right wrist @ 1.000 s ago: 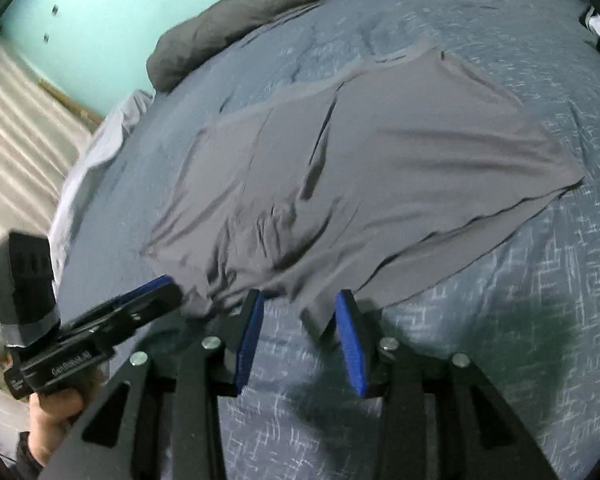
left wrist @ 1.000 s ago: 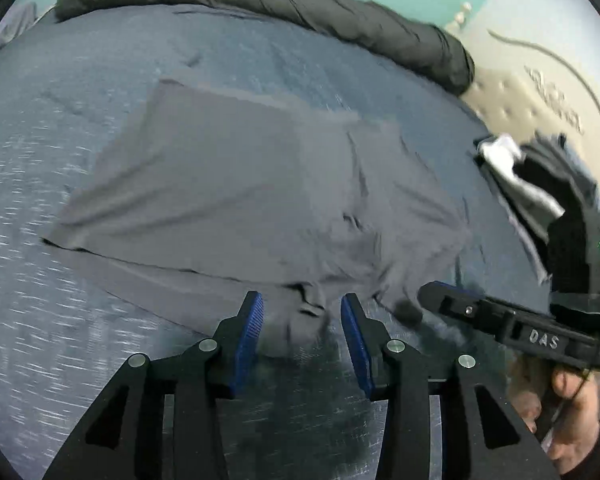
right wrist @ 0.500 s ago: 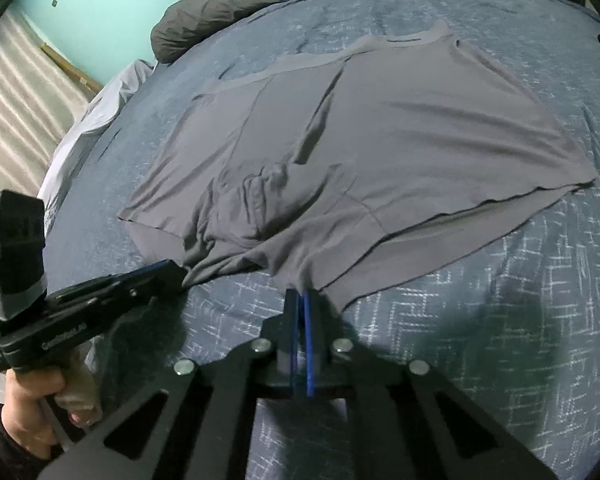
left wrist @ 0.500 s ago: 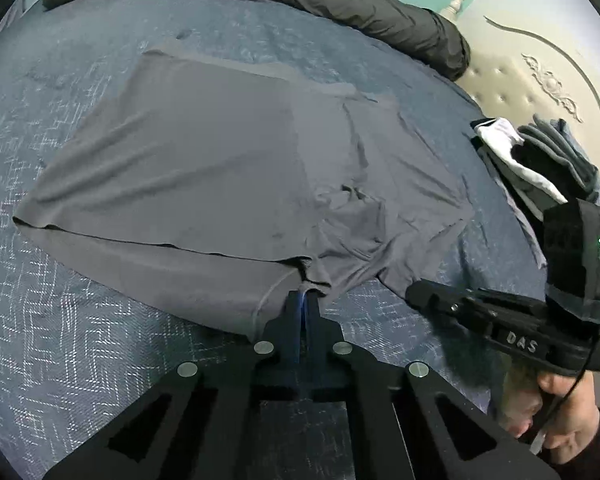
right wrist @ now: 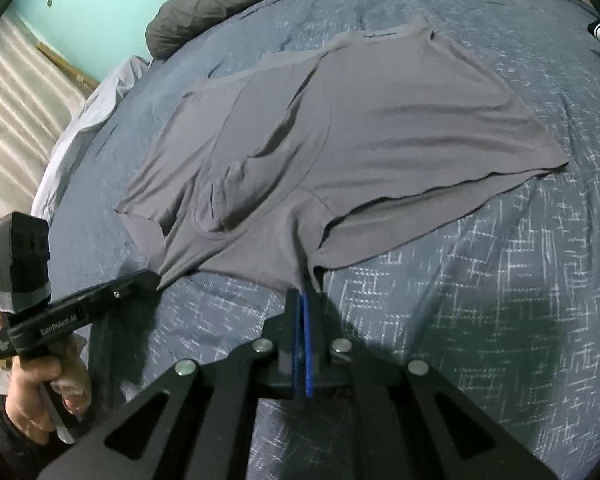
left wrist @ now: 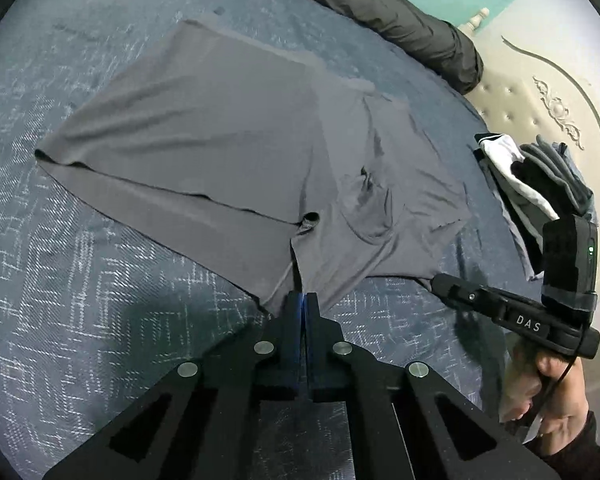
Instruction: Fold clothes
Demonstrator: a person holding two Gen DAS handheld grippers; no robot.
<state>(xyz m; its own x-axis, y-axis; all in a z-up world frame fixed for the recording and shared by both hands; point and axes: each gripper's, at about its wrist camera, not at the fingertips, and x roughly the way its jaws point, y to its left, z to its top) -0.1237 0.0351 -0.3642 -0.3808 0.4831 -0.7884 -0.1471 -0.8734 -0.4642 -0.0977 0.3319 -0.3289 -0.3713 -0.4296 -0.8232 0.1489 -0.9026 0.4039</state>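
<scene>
One pair of grey boxer shorts (left wrist: 228, 136) lies spread flat on the blue patterned bedspread (left wrist: 80, 300), smooth thin fabric, a bit bunched at the crotch. Two grippers are working it. The left gripper (left wrist: 302, 300) is pinched tight on the near hem edge, blue pads pressed together. The right gripper (right wrist: 302, 296) is clamped the same way on the hem near the crotch seam. A dark rolled duvet (left wrist: 380, 12) sits along the far edge, and a small pile of clothes (left wrist: 540, 184) lies on the right by the tufted cream headboard (left wrist: 532, 100). Nothing's blocking the shorts.
</scene>
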